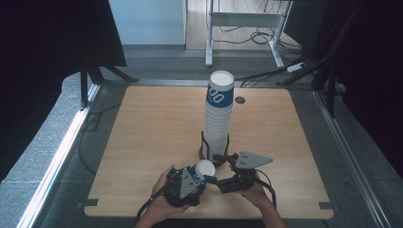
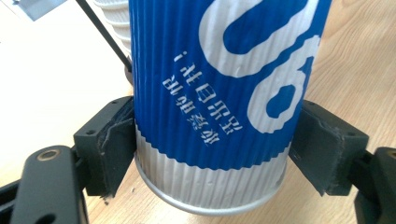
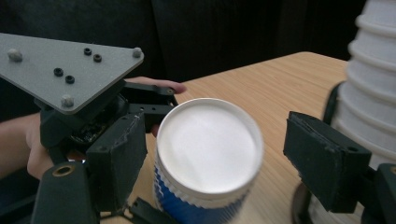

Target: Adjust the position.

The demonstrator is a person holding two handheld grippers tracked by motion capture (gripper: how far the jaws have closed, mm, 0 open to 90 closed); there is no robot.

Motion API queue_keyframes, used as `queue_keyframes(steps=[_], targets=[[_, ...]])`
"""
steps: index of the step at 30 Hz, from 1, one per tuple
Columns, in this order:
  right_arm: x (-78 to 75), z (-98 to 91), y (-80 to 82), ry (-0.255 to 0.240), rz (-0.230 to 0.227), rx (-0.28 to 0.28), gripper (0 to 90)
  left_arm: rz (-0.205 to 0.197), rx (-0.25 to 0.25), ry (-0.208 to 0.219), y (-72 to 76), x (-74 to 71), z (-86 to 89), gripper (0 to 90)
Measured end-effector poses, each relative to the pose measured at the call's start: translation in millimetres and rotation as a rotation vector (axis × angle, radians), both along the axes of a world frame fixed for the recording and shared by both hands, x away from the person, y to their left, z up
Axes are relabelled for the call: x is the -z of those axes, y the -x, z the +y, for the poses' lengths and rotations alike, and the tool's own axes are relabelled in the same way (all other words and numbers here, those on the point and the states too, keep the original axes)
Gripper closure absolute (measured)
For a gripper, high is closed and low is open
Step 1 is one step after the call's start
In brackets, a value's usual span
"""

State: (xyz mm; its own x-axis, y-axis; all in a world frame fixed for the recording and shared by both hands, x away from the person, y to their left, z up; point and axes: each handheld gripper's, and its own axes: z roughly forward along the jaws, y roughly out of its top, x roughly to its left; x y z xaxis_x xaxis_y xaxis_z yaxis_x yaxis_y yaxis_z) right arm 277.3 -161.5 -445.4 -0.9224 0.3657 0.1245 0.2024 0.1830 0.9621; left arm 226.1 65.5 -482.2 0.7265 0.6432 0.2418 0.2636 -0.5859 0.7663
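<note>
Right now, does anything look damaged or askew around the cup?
The rubber pad on one jaw of the left gripper looks torn and frayed along its edge where it presses the cup. The cup itself looks undented, and the stack stands straight in its holder. Nothing is spilled on the table.

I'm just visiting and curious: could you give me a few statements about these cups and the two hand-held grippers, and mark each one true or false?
1. The left gripper clamps a blue and white cup. True.
2. The right gripper squeezes that cup. False: its jaws stand apart from the cup.
3. A tall stack of cups stands in a black holder. True.
4. The stack lies tipped over on the table. False: it stands upright.
</note>
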Motion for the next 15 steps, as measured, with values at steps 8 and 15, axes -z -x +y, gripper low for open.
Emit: queue_keyframes(steps=[8, 15], targets=[[-5.7, -16.6, -3.1, 0.109, 0.010, -0.019, 20.6, -0.037, 0.007, -0.084, 3.1, 1.7, -4.5, 20.3], [-2.1, -17.3, -2.8, 0.248, 0.050, -0.101, 19.6, -0.083, 0.016, -0.187, 6.9, 5.2, -11.7, 20.3]])
